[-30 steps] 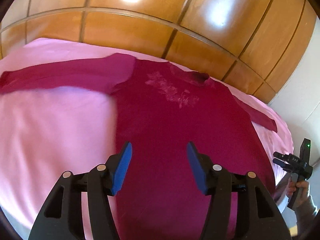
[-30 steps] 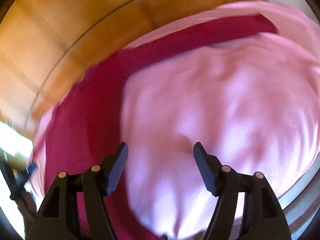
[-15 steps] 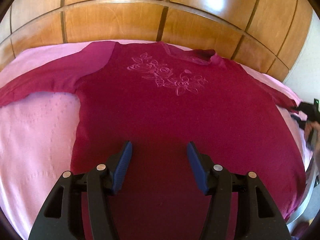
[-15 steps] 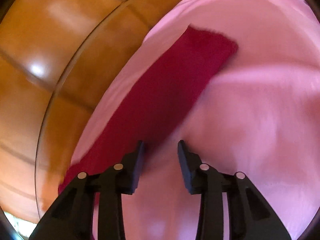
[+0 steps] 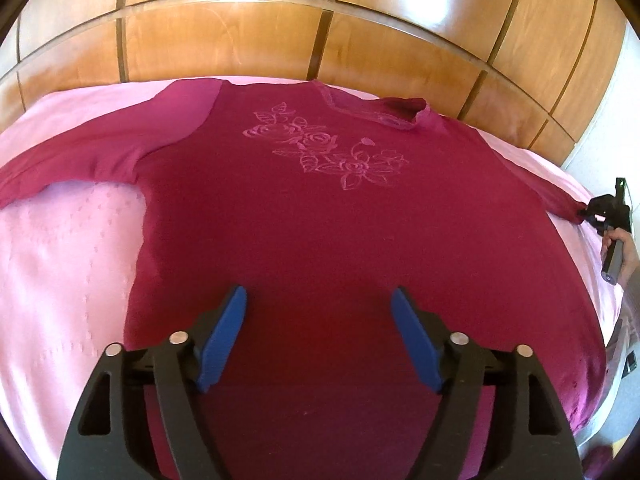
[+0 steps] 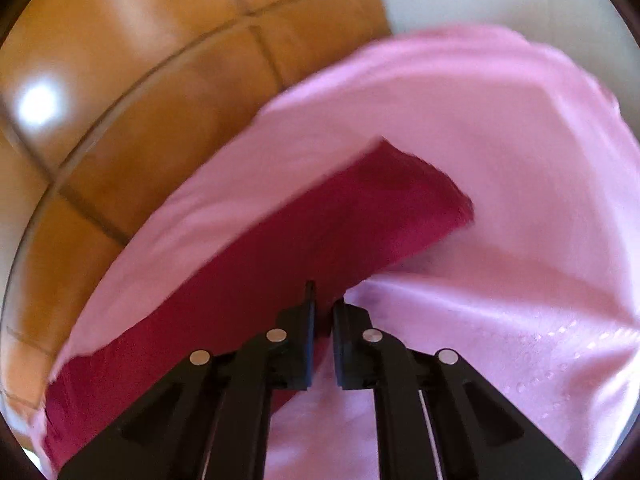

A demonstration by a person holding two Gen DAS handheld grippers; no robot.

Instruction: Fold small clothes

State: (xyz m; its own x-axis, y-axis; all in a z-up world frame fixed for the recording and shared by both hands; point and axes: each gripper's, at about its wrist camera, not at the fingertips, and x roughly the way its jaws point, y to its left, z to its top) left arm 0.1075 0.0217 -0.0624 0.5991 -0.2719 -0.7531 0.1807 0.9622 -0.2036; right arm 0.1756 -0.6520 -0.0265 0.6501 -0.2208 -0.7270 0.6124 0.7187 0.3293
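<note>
Sleeve pinched at the far right, body of the top still to fold.

From the left, we see the pink bedcover (image 5: 60,264) under a dark red long-sleeved top (image 5: 328,216) lying flat, front up, with its sleeves spread along the wooden headboard (image 5: 248,36). Our left gripper (image 5: 319,316) hovers over the lower body of the top, blue pads (image 5: 224,336) apart and opening wider, nothing between them. Further right, the right sleeve (image 6: 320,240) runs out toward the bed's edge, and our right gripper (image 6: 323,312) has its jaws closed on that sleeve's lower edge, short of the cuff. We judge the coming fold turns on this: the sleeve's long axis leads back left toward the body, so the right hand, nearer, would carry it inward.
</note>
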